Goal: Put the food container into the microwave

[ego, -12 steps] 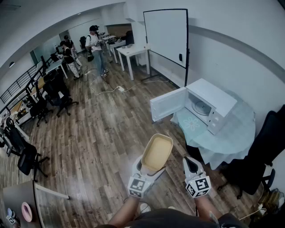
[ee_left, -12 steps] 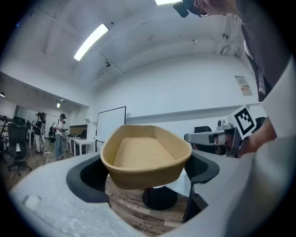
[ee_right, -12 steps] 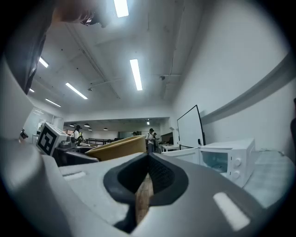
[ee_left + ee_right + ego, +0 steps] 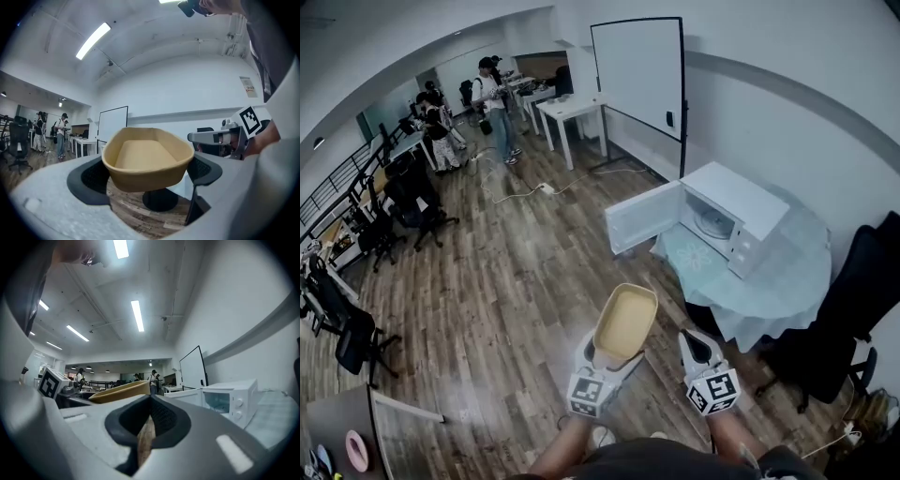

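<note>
The left gripper [image 4: 607,362] has its jaws spread wide and holds the food container [image 4: 626,323] by its near end. The black pads [image 4: 91,178] press on both sides of it. The container is a tan, open tub with nothing in it, and it sticks out in front of the gripper, up in the air above the wood floor [image 4: 506,281].

Just to its right, the right gripper [image 4: 692,339] has its jaws closed together and holds nothing.

Ahead and a bit to the right stands the white microwave [image 4: 734,220] on a round table [image 4: 787,281]. Its door [image 4: 642,217] is swung open. I think a round plate lies inside, but it is too small to be sure.

Farther off stands a whiteboard [image 4: 637,75]. Far ahead on the left, some people [image 4: 492,94] stand by the desks.
</note>
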Demonstrator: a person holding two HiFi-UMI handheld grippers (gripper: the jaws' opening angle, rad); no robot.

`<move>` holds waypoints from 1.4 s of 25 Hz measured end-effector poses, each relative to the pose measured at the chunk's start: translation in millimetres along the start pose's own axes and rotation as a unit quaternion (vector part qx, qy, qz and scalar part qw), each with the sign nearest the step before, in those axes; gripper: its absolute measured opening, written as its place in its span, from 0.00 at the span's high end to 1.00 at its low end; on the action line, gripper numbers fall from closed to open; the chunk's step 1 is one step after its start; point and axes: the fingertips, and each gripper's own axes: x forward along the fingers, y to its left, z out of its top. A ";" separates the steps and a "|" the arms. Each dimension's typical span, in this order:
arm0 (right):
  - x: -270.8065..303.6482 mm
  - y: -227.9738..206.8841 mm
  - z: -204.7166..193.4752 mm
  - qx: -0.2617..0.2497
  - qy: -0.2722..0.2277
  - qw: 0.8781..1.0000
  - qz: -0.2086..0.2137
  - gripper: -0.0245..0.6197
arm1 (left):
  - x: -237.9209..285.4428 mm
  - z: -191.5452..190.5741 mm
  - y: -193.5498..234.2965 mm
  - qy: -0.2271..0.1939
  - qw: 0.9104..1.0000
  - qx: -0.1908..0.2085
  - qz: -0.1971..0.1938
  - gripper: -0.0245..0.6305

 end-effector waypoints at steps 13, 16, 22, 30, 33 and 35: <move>14.5 26.7 -7.7 -0.005 0.011 1.000 -0.010 0.96 | -13.7 -6.5 10.7 -0.002 1.000 0.006 -0.022 0.18; 27.1 40.8 -7.0 -0.007 0.009 1.000 -0.009 0.96 | -20.8 -9.8 21.2 -0.002 1.000 0.004 -0.027 0.18; 51.5 72.4 -9.7 -0.011 0.006 1.000 -0.007 0.96 | -39.7 -15.1 50.6 -0.001 0.999 0.001 -0.034 0.18; 71.3 98.3 -15.7 -0.009 0.003 1.000 -0.017 0.96 | -60.1 -18.1 86.3 -0.005 0.999 0.003 -0.034 0.18; 76.4 104.0 -13.6 -0.013 0.002 1.000 -0.016 0.96 | -63.7 -18.8 94.4 -0.005 0.999 0.002 -0.034 0.18; 79.9 105.2 -12.7 -0.015 0.003 1.000 -0.013 0.96 | -63.2 -18.0 98.1 -0.007 0.999 0.001 -0.032 0.18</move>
